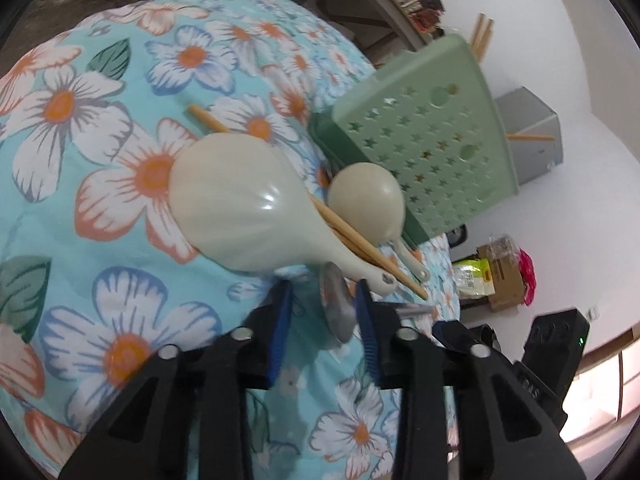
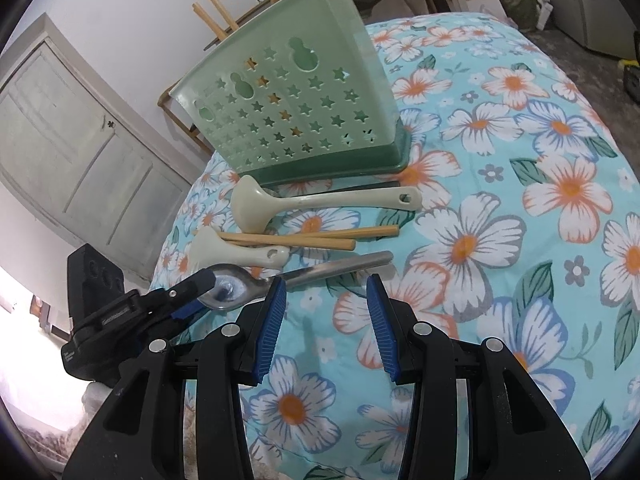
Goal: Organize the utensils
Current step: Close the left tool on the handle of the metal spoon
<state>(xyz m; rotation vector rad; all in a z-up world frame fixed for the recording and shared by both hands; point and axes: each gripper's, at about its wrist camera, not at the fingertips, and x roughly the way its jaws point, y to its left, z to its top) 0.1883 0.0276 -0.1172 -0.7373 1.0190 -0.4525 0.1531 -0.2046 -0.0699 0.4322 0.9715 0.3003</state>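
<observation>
A green utensil basket with star holes stands on the floral cloth; it also shows in the left wrist view. Before it lie two cream ladles, wooden chopsticks and a metal spoon. My left gripper is open with its jaws on either side of the metal spoon's bowl; it also shows in the right wrist view. My right gripper is open and empty, just short of the spoon's handle. Chopsticks stand in the basket.
The floral cloth covers the whole surface. A white door is at the left, wooden shelving behind the basket, and boxes and bags are on the floor beyond the cloth's edge.
</observation>
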